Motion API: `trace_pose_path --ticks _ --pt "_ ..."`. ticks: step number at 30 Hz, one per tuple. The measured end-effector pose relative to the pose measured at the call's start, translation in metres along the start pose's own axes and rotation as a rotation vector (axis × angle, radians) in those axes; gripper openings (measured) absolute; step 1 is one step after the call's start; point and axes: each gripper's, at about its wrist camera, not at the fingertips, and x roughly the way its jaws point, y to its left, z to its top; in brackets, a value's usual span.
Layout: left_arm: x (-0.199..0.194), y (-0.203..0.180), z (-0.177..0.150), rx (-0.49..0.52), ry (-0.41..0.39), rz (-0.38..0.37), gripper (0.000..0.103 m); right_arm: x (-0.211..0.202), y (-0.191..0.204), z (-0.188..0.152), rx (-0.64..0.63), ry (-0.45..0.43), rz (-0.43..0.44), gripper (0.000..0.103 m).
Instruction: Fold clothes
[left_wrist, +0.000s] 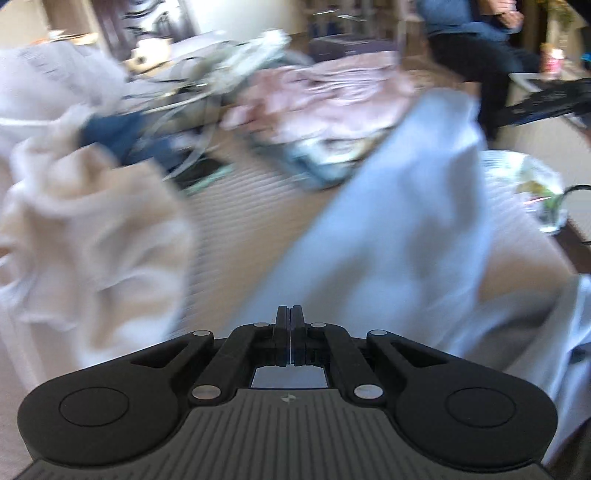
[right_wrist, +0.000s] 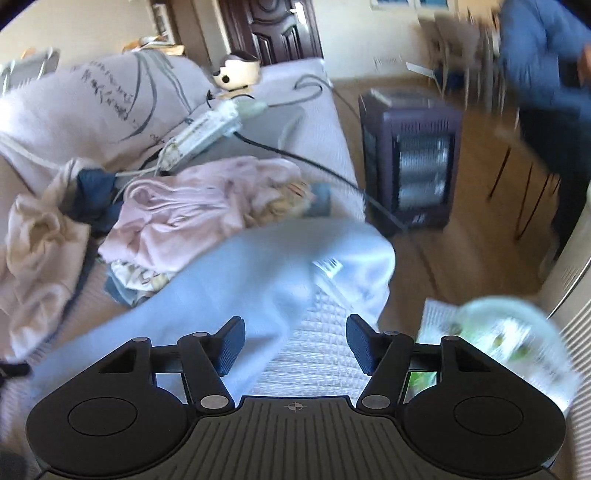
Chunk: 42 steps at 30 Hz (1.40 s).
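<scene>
The pale blue soft garment (right_wrist: 229, 280) lies stretched in a long band across the ribbed beige bed cover (right_wrist: 317, 343), running from the near left toward the bed's right edge, not yet folded as far as I can judge. My right tongs (right_wrist: 295, 343) stand about half open over its near side, the cloth passing beside the left pad with nothing gripped. My left tongs (left_wrist: 290, 325) are shut tight; the blue cloth lies just ahead of them, but I see none pinched between the pads. Further along the bed wait a crumpled pink garment (right_wrist: 192, 218) on a small heap and a cream garment (right_wrist: 33, 251) bunched at the left edge, both unfolded. So I judge the work barely begun: this piece still needs its folds, and the others follow.
</scene>
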Motion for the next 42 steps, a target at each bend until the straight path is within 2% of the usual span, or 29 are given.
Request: trace_pose_path --ticks 2,4,6,10,19,22,25,32,36,39,42 --pt "0.012 -0.019 0.007 0.031 0.006 -0.005 0.0 0.014 -0.02 0.002 0.023 0.024 0.025 0.046" --pt "0.02 -0.034 0.013 0.053 0.009 -0.024 0.0 0.031 -0.036 0.003 0.05 0.049 0.014 0.036" --pt "0.028 -0.045 0.02 0.066 0.014 -0.051 0.0 0.045 -0.049 0.005 0.086 0.064 0.017 0.036" --pt "0.038 -0.059 0.03 0.065 0.04 -0.057 0.0 0.066 -0.076 0.008 0.194 0.082 0.056 0.036" --pt "0.066 -0.073 0.033 0.08 0.118 -0.045 0.0 0.114 -0.078 0.012 0.176 0.112 0.089 0.036" --pt "0.07 -0.073 0.032 0.079 0.131 -0.042 0.0 0.11 -0.074 0.011 0.146 0.081 0.082 0.016" --pt "0.071 -0.074 0.033 0.085 0.133 -0.039 0.0 0.104 -0.062 0.015 0.085 0.072 0.018 0.004" --pt "0.062 -0.071 0.032 0.07 0.105 -0.042 0.001 0.038 -0.049 0.031 -0.073 -0.015 -0.131 0.004" --pt "0.048 -0.065 0.03 0.035 0.071 -0.039 0.001 -0.026 -0.036 0.056 -0.191 -0.131 -0.21 0.003" --pt "0.036 -0.06 0.028 0.012 0.044 -0.037 0.001 -0.071 -0.011 0.079 -0.246 -0.214 -0.194 0.003" --pt "0.024 -0.054 0.023 -0.003 0.026 -0.025 0.001 -0.103 0.04 0.086 -0.328 -0.276 -0.088 0.003"
